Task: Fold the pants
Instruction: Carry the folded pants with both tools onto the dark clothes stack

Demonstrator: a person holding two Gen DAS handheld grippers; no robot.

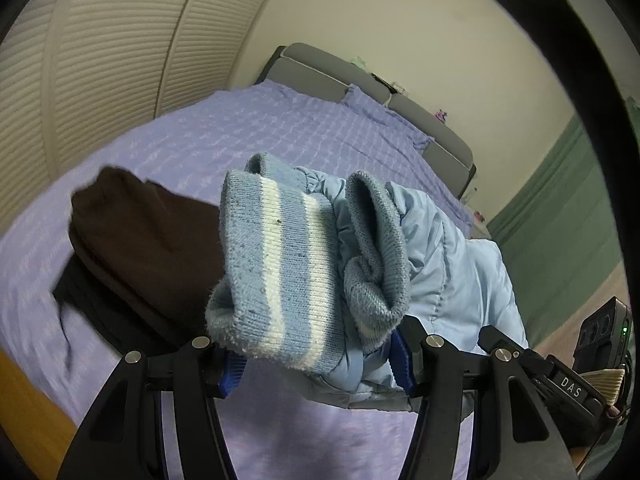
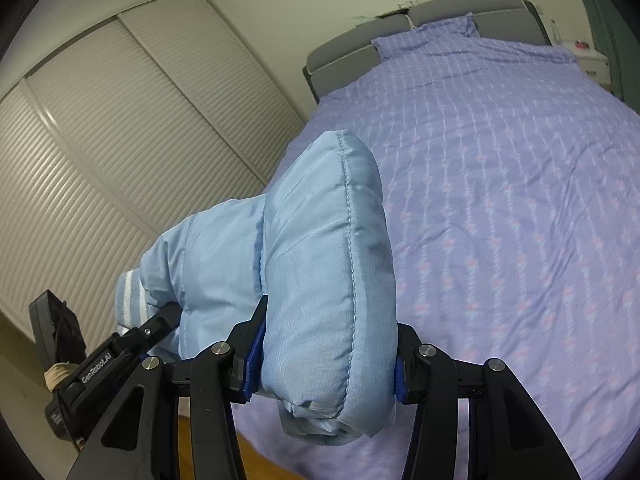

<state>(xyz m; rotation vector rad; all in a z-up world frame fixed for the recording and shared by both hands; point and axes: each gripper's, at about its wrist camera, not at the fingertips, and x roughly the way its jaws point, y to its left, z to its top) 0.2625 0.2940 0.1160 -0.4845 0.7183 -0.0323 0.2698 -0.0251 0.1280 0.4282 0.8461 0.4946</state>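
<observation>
Light blue padded pants (image 1: 452, 248) hang between my two grippers above a purple bed (image 1: 280, 136). My left gripper (image 1: 316, 364) is shut on the knit end with blue and white stripes (image 1: 280, 264). My right gripper (image 2: 324, 368) is shut on a thick folded padded part of the pants (image 2: 320, 264), lifted over the bed (image 2: 500, 200). The left gripper's body shows at the lower left of the right wrist view (image 2: 96, 364), and the right gripper's body shows at the right of the left wrist view (image 1: 572, 388).
A dark brown garment (image 1: 136, 240) lies on the bed to the left of the pants. A grey headboard (image 2: 440, 12) and purple pillow (image 2: 424, 40) are at the far end. Slatted wardrobe doors (image 2: 120, 140) stand left. Wooden floor (image 1: 24, 412) lies beside the bed.
</observation>
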